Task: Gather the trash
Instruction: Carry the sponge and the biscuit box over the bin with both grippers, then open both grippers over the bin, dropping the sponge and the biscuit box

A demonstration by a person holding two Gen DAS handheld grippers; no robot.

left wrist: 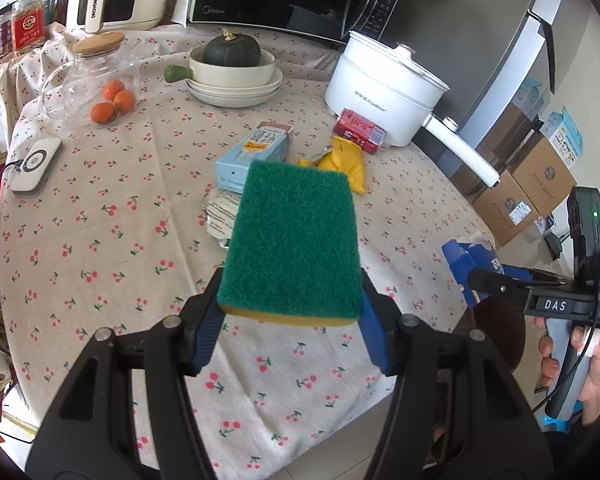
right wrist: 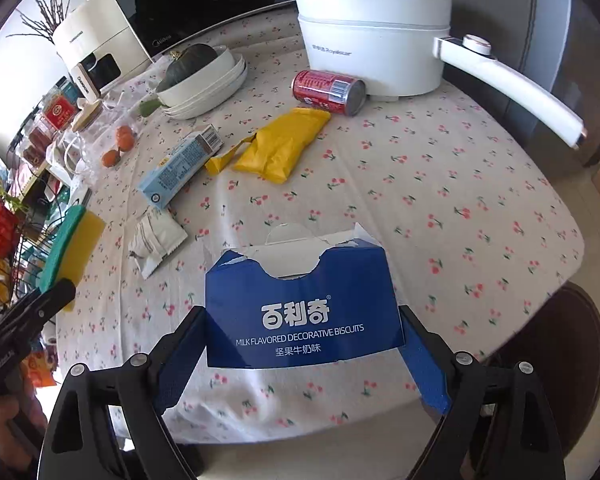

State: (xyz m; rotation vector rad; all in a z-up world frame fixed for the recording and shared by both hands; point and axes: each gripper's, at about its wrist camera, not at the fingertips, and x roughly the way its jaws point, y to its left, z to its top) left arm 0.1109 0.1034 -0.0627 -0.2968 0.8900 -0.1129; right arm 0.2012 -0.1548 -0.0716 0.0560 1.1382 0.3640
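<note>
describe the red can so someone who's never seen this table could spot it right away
Start at the big white electric pot with the long handle at the far side of the cherry-print tablecloth. The red can lies on its side right against the pot's base, its silver end facing outward. It is the only round metal item among the litter, just beyond the flat yellow wrapper.

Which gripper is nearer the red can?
Right. The right gripper, holding the blue box, faces the red can; the left gripper sits farther off at the table's far-left side.
</note>
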